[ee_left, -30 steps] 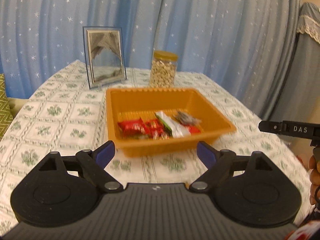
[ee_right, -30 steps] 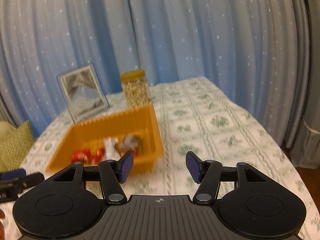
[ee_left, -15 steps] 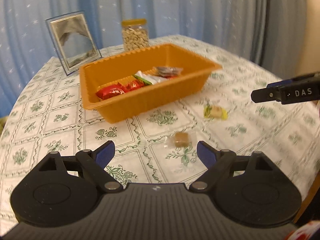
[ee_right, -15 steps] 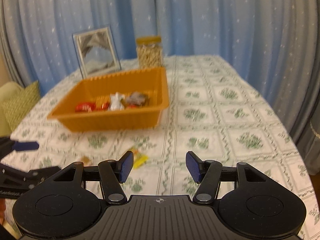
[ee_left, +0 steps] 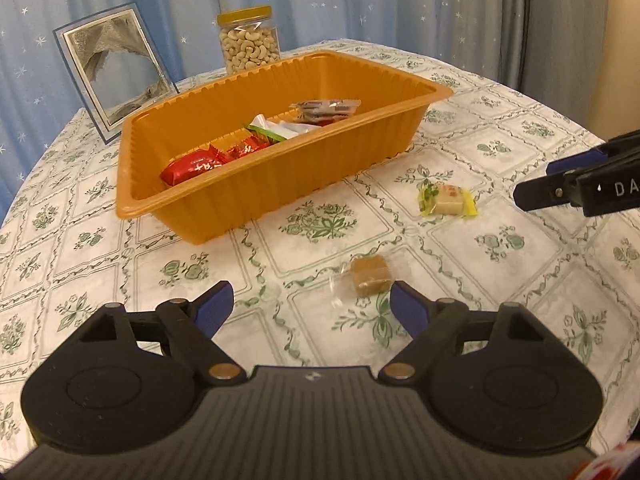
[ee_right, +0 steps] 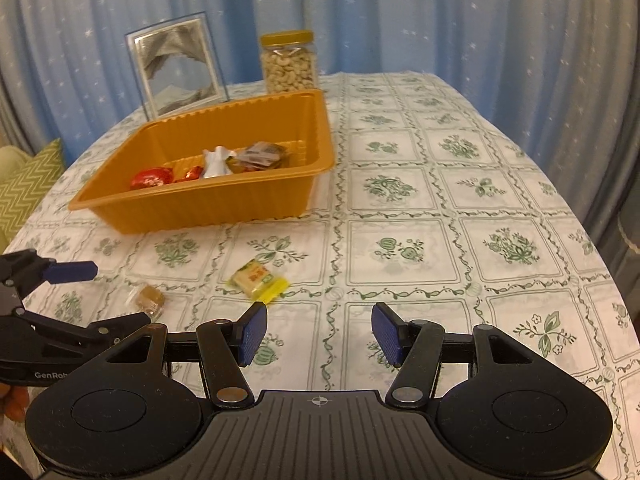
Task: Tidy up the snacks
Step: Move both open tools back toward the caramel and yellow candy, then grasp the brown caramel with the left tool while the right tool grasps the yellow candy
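1. Left wrist view: the left gripper [ee_left: 308,306] fills the lower frame, its blue-padded jaws spread wide with nothing between them.
2. Just above the right pad, a brown candy [ee_left: 370,275] in clear wrap lies on the tablecloth [ee_left: 80,240]; the wrapper's twisted ends are hard to make out against the pattern.
3. Right of centre lies a yellow-wrapped candy [ee_left: 447,199], apart from the brown one.
4. The orange tray [ee_left: 280,184] sits in the upper middle. Inside are red packets [ee_left: 192,166], a white-and-green packet [ee_left: 276,130] and a dark clear-wrapped packet [ee_left: 326,108]; the near wall hides their lower parts.
5. Behind the tray stand a jar of cashews [ee_left: 248,40], its base hidden by the tray, and a picture frame [ee_left: 114,64] at upper left.
6. At the right edge the right gripper [ee_left: 560,184] is cut off; only its finger ends show.
7. Right wrist view: the right gripper [ee_right: 318,332] is in the lower frame, jaws parted and empty.
8. The yellow-wrapped candy [ee_right: 258,280] lies just above the left pad, on the cloth.
9. The brown candy [ee_right: 150,298] lies at lower left, between the fingers of the left gripper [ee_right: 116,298], which is cut off by the left edge.
10. The tray [ee_right: 200,204] sits at upper left; its contents are slightly blurred. Jar [ee_right: 288,62] and frame [ee_right: 176,64] stand behind it.
11. A green zigzag cushion [ee_right: 24,184] is cut off at the left edge.
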{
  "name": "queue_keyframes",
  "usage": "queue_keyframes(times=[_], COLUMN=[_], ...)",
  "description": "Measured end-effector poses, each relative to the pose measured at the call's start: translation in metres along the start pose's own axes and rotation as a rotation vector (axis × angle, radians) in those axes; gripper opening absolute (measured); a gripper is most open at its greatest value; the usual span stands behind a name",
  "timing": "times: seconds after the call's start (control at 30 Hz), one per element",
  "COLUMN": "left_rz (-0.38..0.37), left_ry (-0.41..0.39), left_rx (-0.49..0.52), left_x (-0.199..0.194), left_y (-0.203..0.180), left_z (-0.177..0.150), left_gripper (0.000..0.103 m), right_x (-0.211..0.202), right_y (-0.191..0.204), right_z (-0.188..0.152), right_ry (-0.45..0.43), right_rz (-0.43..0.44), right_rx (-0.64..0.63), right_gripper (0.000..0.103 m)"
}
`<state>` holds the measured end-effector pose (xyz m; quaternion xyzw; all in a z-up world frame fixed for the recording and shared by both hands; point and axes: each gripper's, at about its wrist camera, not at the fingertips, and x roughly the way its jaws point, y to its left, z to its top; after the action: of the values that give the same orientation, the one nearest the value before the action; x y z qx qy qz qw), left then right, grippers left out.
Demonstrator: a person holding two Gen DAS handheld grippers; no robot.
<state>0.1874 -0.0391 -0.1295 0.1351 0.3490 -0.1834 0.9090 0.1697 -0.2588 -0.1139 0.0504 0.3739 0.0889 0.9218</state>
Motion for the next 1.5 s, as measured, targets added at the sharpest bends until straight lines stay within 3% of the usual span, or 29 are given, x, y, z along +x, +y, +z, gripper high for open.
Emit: queue_keyframes(times=[0.17,0.27,0.53,0.7,1.0,1.23,1.5], left_rz=[-0.008,-0.029,-0.102,-0.120,-0.057,-0.027,-0.030], left_ry=[-0.021,-0.030,-0.029,-0.014,0.018,0.007,-0.009], left_rx=[-0.010,-0.028,-0.040,-0.051,-0.174,-0.134,-0.133], left_x=[0.009,0.012,0.011,0.009,0.000,-0.002,-0.002], left_y=[-0.001,-0.001,-0.006,-0.008,0.022,0.022,0.023], left_z=[0.004,0.007,0.010,0.011,0.003,-0.001,-0.003], left_gripper=[0.084,0.076,0.037,0.020,0.019,0.019,0.020], right_x=[0.002,0.003,0.009,0.011,0.018,0.043,0.064], right_y=[-0.002,-0.001,0.000,0.002,0.023,0.048,0.048], right_z=[0.004,0.005,0.010,0.011,0.012,0.017,0.019], right_ry=[-0.004,-0.007,-0.003,0.000,-0.002,0.020,0.050], right_rz=[-0.004,0.002,0.011,0.019,0.085,0.109,0.132], right_rx=[0.021,0.021,0.027,0.017,-0.116,-0.319,-0.383], right_gripper=[0.058,0.058,0.058,0.058,0.058,0.058,0.058])
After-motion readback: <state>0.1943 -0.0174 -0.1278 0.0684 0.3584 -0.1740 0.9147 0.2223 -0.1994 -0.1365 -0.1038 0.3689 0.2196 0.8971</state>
